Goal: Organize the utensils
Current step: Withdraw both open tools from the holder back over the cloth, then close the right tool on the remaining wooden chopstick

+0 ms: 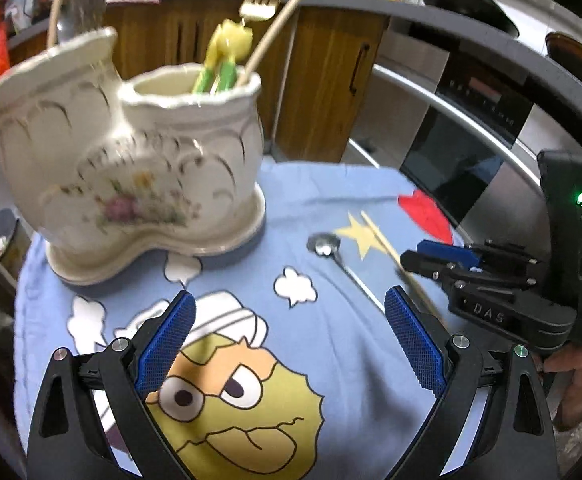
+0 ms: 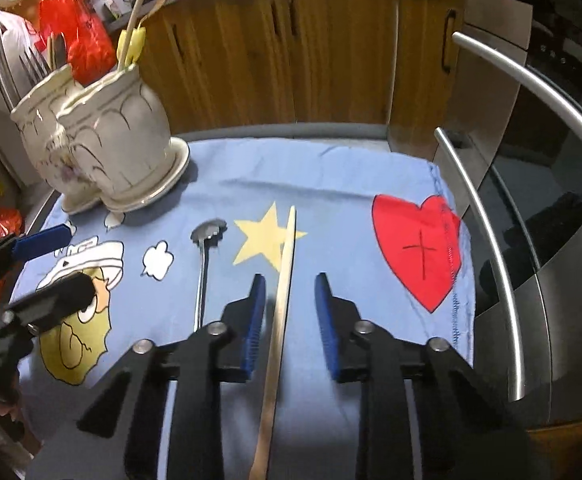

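A cream ceramic two-pot utensil holder [image 1: 139, 168] stands at the back left of the blue cartoon cloth [image 1: 331, 208]; it also shows in the right wrist view [image 2: 107, 148]. It holds a yellow-and-green utensil [image 1: 227, 52], a wooden stick [image 1: 275, 28] and forks. A metal spoon [image 2: 203, 264] and a wooden chopstick [image 2: 281, 312] lie on the cloth. My right gripper [image 2: 289, 280] is open with its fingers on either side of the chopstick, not touching it. My left gripper [image 1: 289, 304] is open and empty above the cloth, in front of the holder.
Wooden cabinets [image 2: 291, 52] stand behind the table. A steel oven with curved handle bars [image 2: 503, 240] is at the right. Red bags [image 2: 75, 16] sit at the back left. The cloth bears a red heart [image 2: 415, 248] and a yellow star [image 2: 263, 236].
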`<state>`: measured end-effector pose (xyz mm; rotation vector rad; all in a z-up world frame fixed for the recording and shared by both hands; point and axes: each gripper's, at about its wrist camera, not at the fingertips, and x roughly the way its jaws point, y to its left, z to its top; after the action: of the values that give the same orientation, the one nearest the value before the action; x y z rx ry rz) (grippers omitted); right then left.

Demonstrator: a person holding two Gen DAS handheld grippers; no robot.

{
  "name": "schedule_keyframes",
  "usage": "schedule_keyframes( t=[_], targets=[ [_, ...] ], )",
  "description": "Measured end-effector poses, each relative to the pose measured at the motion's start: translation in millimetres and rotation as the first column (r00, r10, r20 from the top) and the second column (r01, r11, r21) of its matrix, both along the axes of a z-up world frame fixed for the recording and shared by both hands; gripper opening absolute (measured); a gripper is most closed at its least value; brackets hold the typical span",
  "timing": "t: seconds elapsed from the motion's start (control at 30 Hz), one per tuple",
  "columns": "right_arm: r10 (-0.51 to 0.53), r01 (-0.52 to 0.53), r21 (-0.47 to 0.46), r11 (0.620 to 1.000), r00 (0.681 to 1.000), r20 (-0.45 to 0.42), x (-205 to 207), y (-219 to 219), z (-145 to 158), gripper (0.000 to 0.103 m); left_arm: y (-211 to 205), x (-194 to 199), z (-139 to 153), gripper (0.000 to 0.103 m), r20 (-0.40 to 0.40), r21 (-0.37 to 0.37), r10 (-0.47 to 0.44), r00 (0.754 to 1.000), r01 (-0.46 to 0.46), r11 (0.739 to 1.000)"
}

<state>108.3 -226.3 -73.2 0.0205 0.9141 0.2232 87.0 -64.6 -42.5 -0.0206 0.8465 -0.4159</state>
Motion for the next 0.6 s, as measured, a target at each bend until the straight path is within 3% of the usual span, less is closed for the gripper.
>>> schedule_keyframes(
  t=[0.2,0.5,0.53,0.57,0.6],
  targets=[
    [0.016,-0.014,0.016,1.000,0.996,-0.084,-7.5,-1.0,-6.6,0.021,-6.3,0.1,-7.7,0.095,-0.011,0.020,-0.029,1.000,0.029,0.999],
    [0.058,-0.062,-0.082,0.995,0.997,-0.058,-27.3,9.0,-8.3,0.021,-13.3,-0.7,-11.3,0.095,-0.017,0.039,-0.054,0.998,0.055,0.998],
    [0.063,-0.067,-0.086,0.994,0.997,-0.050,-28.8,9.2,-8.7,0.020,-14.1,-0.4,-11.8,0.095,-0.018,0.040,-0.055,0.998,0.056,0.998],
    [0.070,-0.074,-0.092,0.993,0.997,-0.044,-29.5,10.1,-9.0,0.009,-14.8,-0.1,-12.5,0.095,-0.019,0.041,-0.054,0.998,0.055,0.998],
    [0.073,-0.077,-0.089,0.993,0.996,-0.045,-28.7,10.2,-7.5,0.007,-15.8,0.6,-13.7,0.095,-0.025,0.043,-0.053,0.998,0.054,0.998]
  ],
)
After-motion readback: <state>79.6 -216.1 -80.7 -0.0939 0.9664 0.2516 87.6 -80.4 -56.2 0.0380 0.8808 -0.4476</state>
